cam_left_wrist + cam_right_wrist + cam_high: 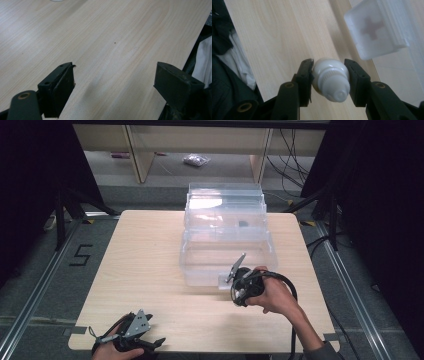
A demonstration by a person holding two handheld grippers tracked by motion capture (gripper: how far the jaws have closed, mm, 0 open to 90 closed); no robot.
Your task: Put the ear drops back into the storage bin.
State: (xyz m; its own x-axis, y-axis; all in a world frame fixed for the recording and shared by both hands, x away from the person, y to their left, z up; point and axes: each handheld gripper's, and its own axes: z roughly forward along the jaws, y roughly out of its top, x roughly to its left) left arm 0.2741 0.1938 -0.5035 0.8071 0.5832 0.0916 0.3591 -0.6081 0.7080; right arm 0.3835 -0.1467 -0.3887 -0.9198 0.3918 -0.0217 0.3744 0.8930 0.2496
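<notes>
Right gripper (329, 67) tilted down, clamping white bottle (330, 78).

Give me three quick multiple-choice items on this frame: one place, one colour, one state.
1. Where does the left claw sit?
A. over the clear box
B. near the table's front edge, at the person's left
C. on the floor

2. What colour is the bottle in the right claw?
A. white
B. red
C. blue

3. How does the left claw stand?
A. shut on a cloth
B. shut on the bottle
C. open, nothing between its jaws

Answers:
1 B: the high view has it low on the wooden table, far from the clear plastic box.
2 A: the right gripper view shows a white ribbed cap and white body between the jaws.
3 C: the left gripper view shows the jaws wide apart with bare wood between them.
</notes>
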